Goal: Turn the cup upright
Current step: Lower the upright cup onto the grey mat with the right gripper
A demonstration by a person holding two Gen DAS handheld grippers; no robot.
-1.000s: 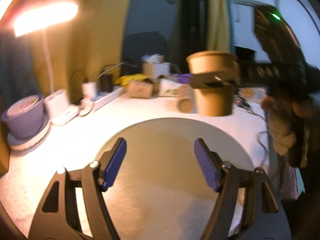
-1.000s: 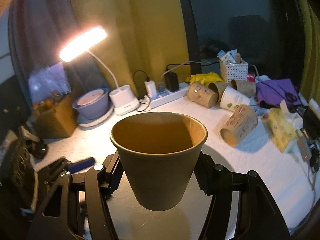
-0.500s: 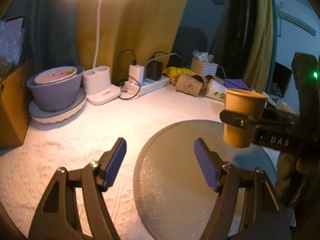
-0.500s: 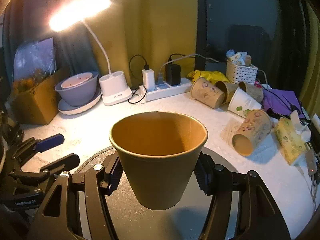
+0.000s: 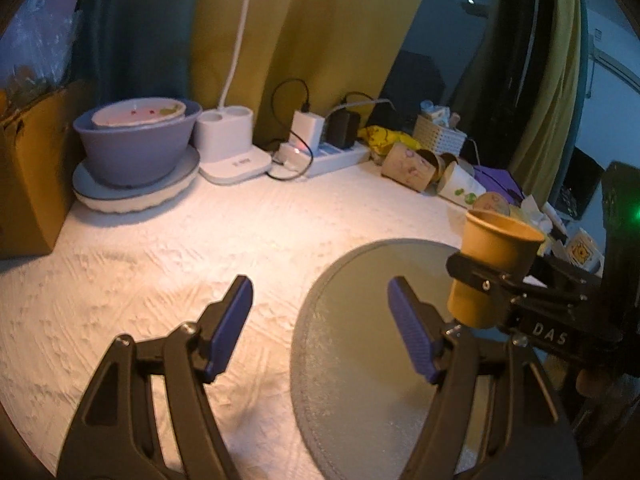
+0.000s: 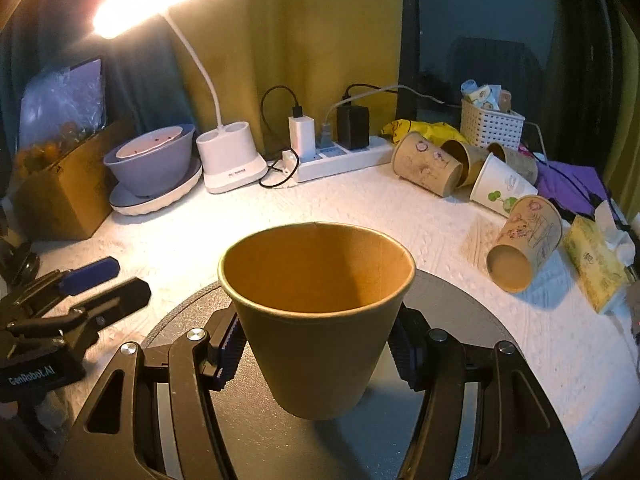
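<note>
Right now my right hand-held gripper (image 6: 316, 354) is pinching the brown paper cup (image 6: 316, 312) mid-wall, one blue pad on each side. Cup's long axis is vertical, mouth up, base down, straight ahead of the wrist camera and dead centre between the fingers. It hangs over the round grey mat (image 6: 472, 320), toward that mat's near-centre; from the left wrist view the cup (image 5: 496, 272) sits over the mat's (image 5: 360, 320) right side, base apparently just above the surface. I'd judge the flip itself done, only the set-down left, and that turns on the gap under the base.

My left hand-held gripper (image 5: 320, 328) is spread wide, nothing between the pads, hovering over the mat's left edge where it meets the white tabletop (image 5: 160, 260). It's beside the cup, not touching; the right one is obviously nearer.

Further back on the tabletop: several loose paper cups (image 6: 520, 248) on their sides toward the right edge, a white power strip (image 6: 340, 156) with chargers, lamp base (image 6: 232, 160) and a purple bowl (image 6: 152, 160) along the far edge.

Hard to read: cup base contact with the mat. My own fingers and the cup body block it in the right view, and in the left view the finger arm crosses it. Can't tell whether it's landed. Right-side items are blurred and partly cut off.
</note>
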